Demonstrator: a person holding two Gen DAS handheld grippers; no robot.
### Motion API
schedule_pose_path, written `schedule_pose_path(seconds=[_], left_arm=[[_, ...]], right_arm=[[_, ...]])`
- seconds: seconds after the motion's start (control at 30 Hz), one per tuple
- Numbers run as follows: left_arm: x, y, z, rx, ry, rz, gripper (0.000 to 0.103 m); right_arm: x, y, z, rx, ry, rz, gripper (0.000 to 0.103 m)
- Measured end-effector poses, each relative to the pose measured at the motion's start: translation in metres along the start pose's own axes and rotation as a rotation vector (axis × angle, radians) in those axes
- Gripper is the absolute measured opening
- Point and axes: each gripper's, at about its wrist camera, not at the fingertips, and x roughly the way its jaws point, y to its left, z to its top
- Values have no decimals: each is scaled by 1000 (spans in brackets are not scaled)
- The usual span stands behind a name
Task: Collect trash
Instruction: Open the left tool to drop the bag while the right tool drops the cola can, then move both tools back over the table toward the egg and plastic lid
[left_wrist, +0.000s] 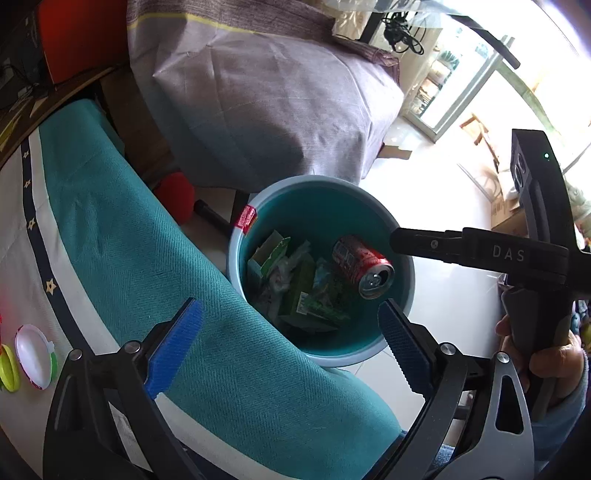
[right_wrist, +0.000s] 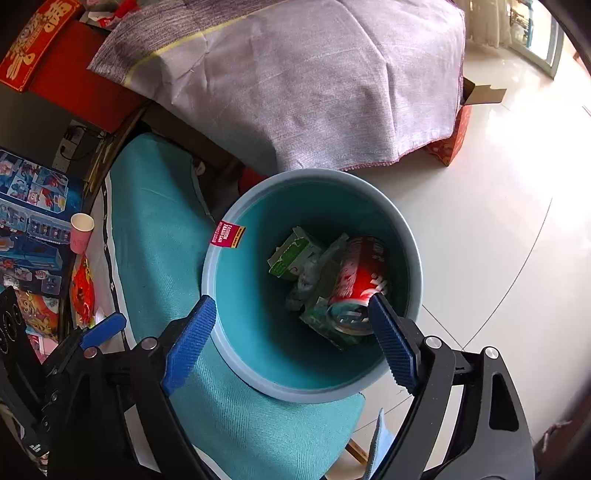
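Observation:
A round blue trash bin (left_wrist: 242, 236) (right_wrist: 214, 266) stands on the floor beside the table. A red soda can (left_wrist: 360, 264) (right_wrist: 360, 277) is in or just above the bin, over green cartons (left_wrist: 273, 254) (right_wrist: 290, 254) and wrappers; I cannot tell whether it rests on them. My right gripper (right_wrist: 291, 343) is open and empty, directly above the bin; its arm also shows in the left wrist view (left_wrist: 480, 251). My left gripper (left_wrist: 288, 347) is open and empty above the table's edge next to the bin.
A teal tablecloth (left_wrist: 147, 258) (right_wrist: 155, 221) hangs at the table's edge against the bin. A paper cup (right_wrist: 82, 230) and printed boxes (right_wrist: 33, 206) are on the table. A white lid (left_wrist: 33, 356) lies at the left. A grey-draped piece of furniture (left_wrist: 266, 96) (right_wrist: 314, 74) stands behind the bin.

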Motion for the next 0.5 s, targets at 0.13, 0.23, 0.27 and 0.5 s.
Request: schedule_pose_path(seconds=[0.13,0.23,0.27,0.5], left_arm=[[-2,5,-4,-9,-4,-6,96],[-6,9,-7,-16,-10,-11,96],[-7,10,-8,-20,-12,-13,96],[-16,20,-16,-38,-27,-26,96]], right_arm=[[3,0,-4,14,19,-13,84],[3,3,-6,22,24,-19,84],[2,4,-6,23,25,-21,84],[2,21,-12,0,36,-30,87]])
